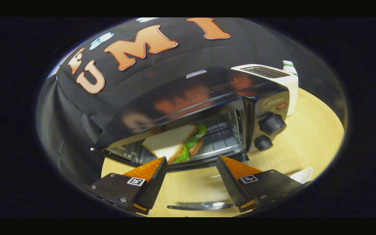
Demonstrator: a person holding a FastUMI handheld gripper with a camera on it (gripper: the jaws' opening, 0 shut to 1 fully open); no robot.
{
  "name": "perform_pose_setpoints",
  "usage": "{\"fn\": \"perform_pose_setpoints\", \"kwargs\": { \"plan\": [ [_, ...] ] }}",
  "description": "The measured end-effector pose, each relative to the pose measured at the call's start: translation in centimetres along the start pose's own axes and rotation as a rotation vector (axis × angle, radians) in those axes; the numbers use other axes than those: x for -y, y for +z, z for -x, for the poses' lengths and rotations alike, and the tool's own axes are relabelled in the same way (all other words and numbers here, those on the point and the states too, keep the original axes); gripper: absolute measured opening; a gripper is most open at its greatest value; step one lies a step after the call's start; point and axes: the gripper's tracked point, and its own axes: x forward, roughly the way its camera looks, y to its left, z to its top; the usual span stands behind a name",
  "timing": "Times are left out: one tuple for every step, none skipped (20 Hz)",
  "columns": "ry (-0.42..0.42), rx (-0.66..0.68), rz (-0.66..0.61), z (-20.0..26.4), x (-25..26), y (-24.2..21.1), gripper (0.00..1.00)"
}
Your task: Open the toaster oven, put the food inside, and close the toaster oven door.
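Sandwich (175, 143) is sitting inside the open toaster oven (207, 107), just beyond the tool (191, 164); fingers spread, gripping nothing.

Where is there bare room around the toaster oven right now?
Bare wooden table lies right of the toaster oven, below its knobs. Crowded: the open gripper faces the sandwich inside, over the lowered glass door; a white toaster stands behind.
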Motion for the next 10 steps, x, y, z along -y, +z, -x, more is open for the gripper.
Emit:
{"fn": "perform_pose_setpoints", "kwargs": {
  "plan": [
    [0.013,-0.013,0.004,0.8,-0.3,-0.6,0.89],
    [0.022,-0.03,0.016,1.9,-0.3,-1.5,0.89],
    [0.02,-0.046,0.037,2.6,0.0,-2.3,0.89],
    [0.021,-0.07,0.068,3.4,0.2,-3.4,0.89],
    [0.016,-0.098,0.103,3.9,0.5,-4.5,0.89],
    [0.017,-0.133,0.139,4.4,0.8,-6.1,0.89],
    [0.013,-0.163,0.171,4.9,1.2,-7.3,0.89],
    [0.0,-0.198,0.195,5.4,1.4,-8.5,0.89],
    [-0.004,-0.236,0.214,6.0,1.8,-9.8,0.89],
    [-0.003,-0.282,0.228,6.8,2.1,-11.0,0.89]
  ]
}}
